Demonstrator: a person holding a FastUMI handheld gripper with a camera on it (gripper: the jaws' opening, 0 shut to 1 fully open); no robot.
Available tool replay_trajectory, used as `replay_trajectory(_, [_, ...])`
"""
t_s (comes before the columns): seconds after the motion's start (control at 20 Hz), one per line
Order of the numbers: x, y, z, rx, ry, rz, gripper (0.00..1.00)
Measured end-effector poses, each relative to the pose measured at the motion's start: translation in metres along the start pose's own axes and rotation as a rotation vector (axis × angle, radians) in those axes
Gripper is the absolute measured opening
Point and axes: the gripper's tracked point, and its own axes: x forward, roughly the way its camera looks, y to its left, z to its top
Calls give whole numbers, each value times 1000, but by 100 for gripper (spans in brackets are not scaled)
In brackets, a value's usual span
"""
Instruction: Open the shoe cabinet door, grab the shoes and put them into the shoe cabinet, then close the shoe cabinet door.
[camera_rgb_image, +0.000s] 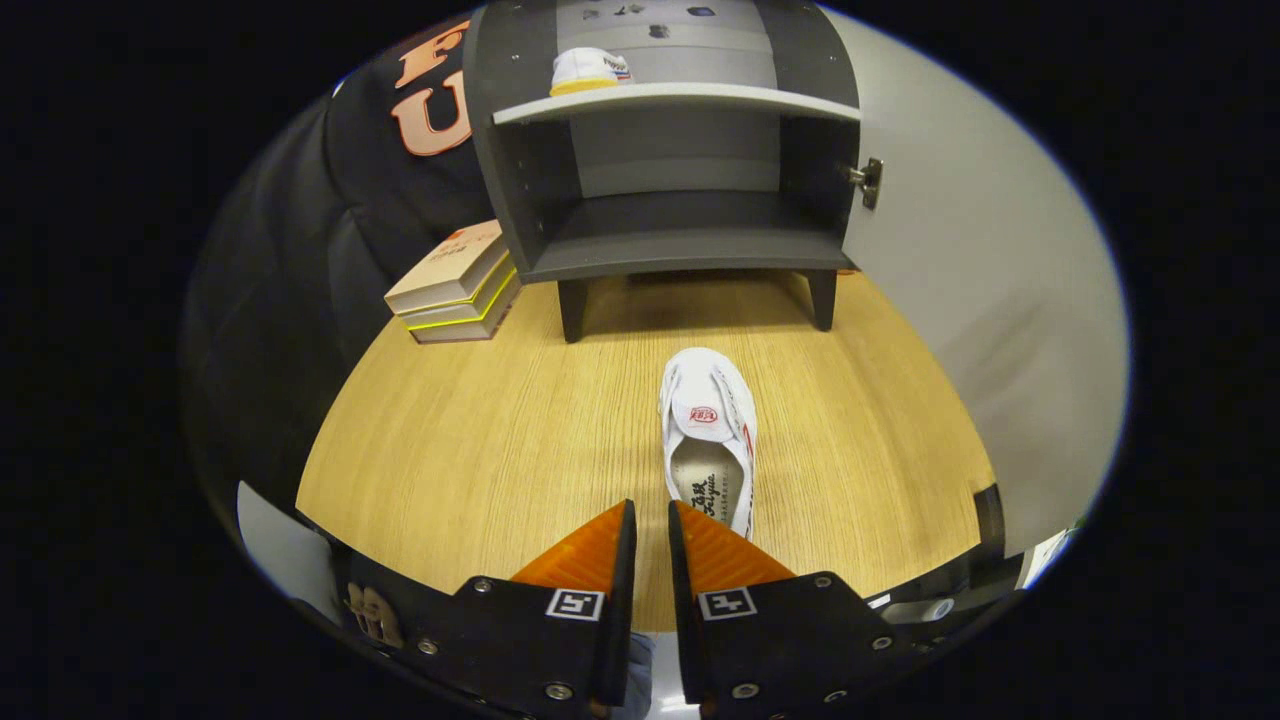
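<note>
The desk (480, 440) was a broad sheet of pale wood-grain laminate, smooth, with fine lines running across it. At its far side stood the shoe cabinet (680, 150), a boxy unit of matte dark grey panels on short square legs, with a lighter grey shelf (680, 100) dividing the inside into an upper and a lower bay. Its door (980, 260), a flat pale grey slab, hung swung wide to the right, and a small metal hinge (868, 180) showed where the door met the cabinet's side. The lower bay held nothing that could be seen.

Left of the cabinet, just beside its leg, lay a stack of books (458, 285), flat rectangular blocks with tan covers and bright yellow-green edging.

One white shoe (588, 72) sat on the upper shelf toward its left end, a rounded canvas shape with a yellowish sole strip. The second white shoe (708, 440) lay on the desk between the cabinet and the jaws, toe pointing toward the cabinet, its canvas upper soft, with a red mark on the tongue and a printed insole visible.

The gripper (652, 525) hovered just behind that shoe's heel. Its jaws were wedge-shaped with ribbed faces, drawn nearly together with only a narrow slit between them, and gripped nothing.
</note>
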Motion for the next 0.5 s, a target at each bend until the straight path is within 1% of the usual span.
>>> replay_trajectory(0.2, [39, -8, -1, 3, 52, 4, 20])
replay_trajectory(0.4, [74, -6, 6, 25, 73, 33, 21])
replay_trajectory(0.5, [89, -6, 11, 27, 64, 33, 21])
